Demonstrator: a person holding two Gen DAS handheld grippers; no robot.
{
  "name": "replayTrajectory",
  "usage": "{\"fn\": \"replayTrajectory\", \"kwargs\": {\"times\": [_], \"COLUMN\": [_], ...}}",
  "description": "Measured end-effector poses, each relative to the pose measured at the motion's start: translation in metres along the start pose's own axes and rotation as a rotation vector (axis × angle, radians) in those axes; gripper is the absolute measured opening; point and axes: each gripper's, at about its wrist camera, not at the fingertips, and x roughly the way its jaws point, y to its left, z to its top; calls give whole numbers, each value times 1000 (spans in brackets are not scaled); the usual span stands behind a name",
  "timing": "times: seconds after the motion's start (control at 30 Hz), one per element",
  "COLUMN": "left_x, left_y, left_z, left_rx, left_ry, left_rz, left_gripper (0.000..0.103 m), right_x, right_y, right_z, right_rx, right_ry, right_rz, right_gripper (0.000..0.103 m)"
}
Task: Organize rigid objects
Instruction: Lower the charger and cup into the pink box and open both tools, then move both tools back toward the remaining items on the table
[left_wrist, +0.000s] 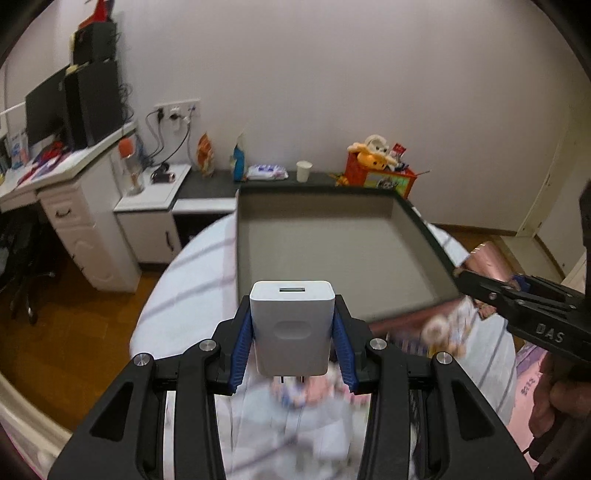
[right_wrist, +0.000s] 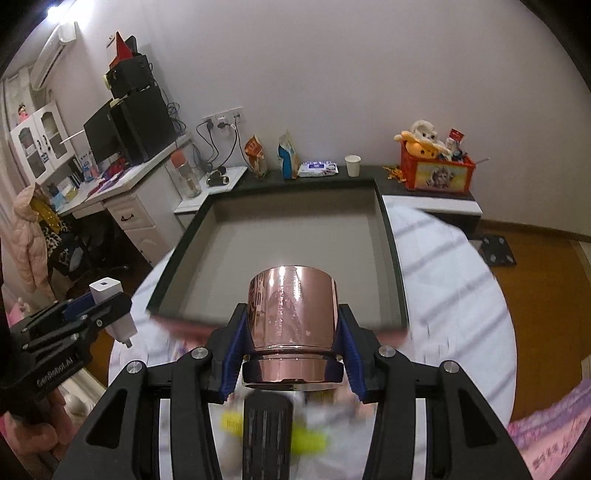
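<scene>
My left gripper (left_wrist: 292, 325) is shut on a white USB charger (left_wrist: 292, 325), held above the bed with its prongs pointing down. It also shows in the right wrist view (right_wrist: 110, 310) at the left. My right gripper (right_wrist: 293, 325) is shut on a shiny rose-gold metal cup (right_wrist: 293, 317), held upside down. Its fingers show in the left wrist view (left_wrist: 517, 299) at the right. Ahead of both lies a large shallow grey tray with a dark rim (left_wrist: 424, 229), (right_wrist: 388, 236); nothing shows inside it.
The tray rests on a round bed with a white striped sheet (right_wrist: 443, 280). Blurred small items lie on the sheet below the grippers. Behind the tray a dark shelf holds a paper cup (right_wrist: 352, 165), wipes, snack bags and a red toy crate (right_wrist: 437, 173). A desk stands at the left.
</scene>
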Motion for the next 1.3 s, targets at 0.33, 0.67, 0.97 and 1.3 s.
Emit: {"fn": "replayTrajectory", "kwargs": {"times": [0.33, 0.67, 0.97, 1.3], "left_x": [97, 116, 65, -29], "left_y": [-9, -18, -10, 10], "left_z": [33, 21, 28, -13], "left_rx": [4, 39, 26, -44], "left_ry": [119, 145, 28, -45], "left_rz": [19, 95, 149, 164], "left_gripper": [41, 94, 103, 103], "right_x": [95, 120, 63, -28], "right_y": [-16, -22, -24, -15], "right_z": [34, 23, 26, -20], "right_rx": [8, 2, 44, 81], "right_ry": [154, 217, 47, -35], "right_rz": [-37, -84, -78, -44], "right_gripper": [47, 65, 85, 90]}}
